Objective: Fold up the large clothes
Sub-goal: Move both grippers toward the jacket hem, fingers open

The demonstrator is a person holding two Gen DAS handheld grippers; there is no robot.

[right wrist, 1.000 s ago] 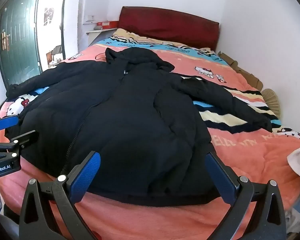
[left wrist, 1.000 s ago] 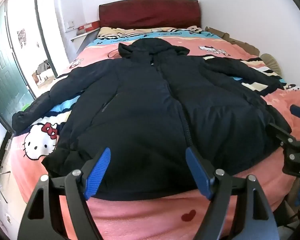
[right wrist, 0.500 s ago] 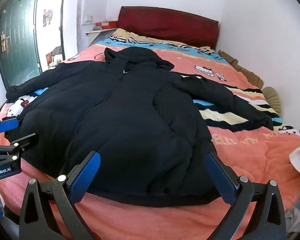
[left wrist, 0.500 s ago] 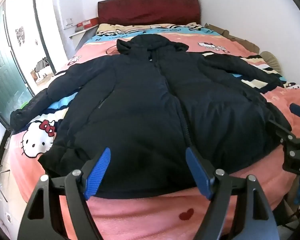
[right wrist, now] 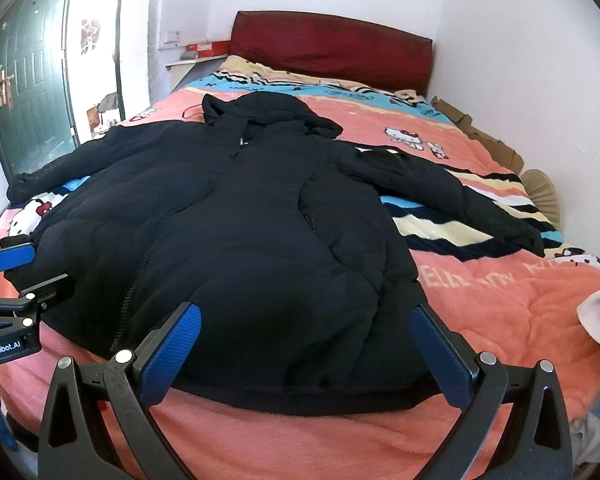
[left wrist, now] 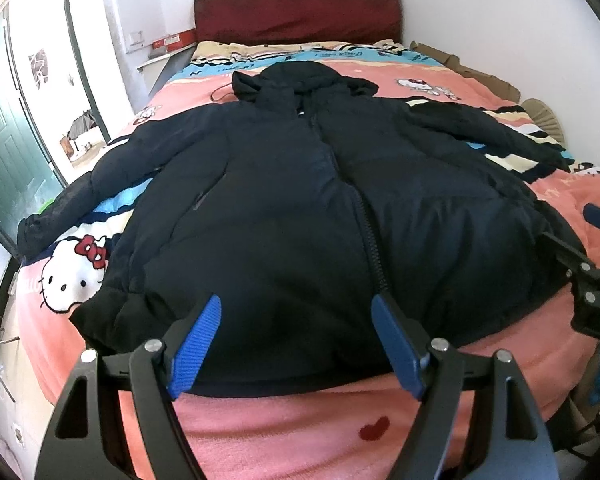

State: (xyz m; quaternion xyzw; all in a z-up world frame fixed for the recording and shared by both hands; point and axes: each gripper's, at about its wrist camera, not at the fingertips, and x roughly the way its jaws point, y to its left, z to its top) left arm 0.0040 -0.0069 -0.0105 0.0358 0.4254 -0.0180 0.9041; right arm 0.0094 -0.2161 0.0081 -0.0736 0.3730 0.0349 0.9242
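left wrist: bed (left wrist: 284,436) foot, facing headboard | right wrist: same

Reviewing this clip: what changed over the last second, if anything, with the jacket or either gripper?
Very little. The left gripper edged slightly toward the jacket, so the bed sits a touch larger in its view; the right gripper barely shifted. Nothing was grasped or released. Both grippers stay open above the hem, and the jacket lies spread flat, sleeves out, unchanged.
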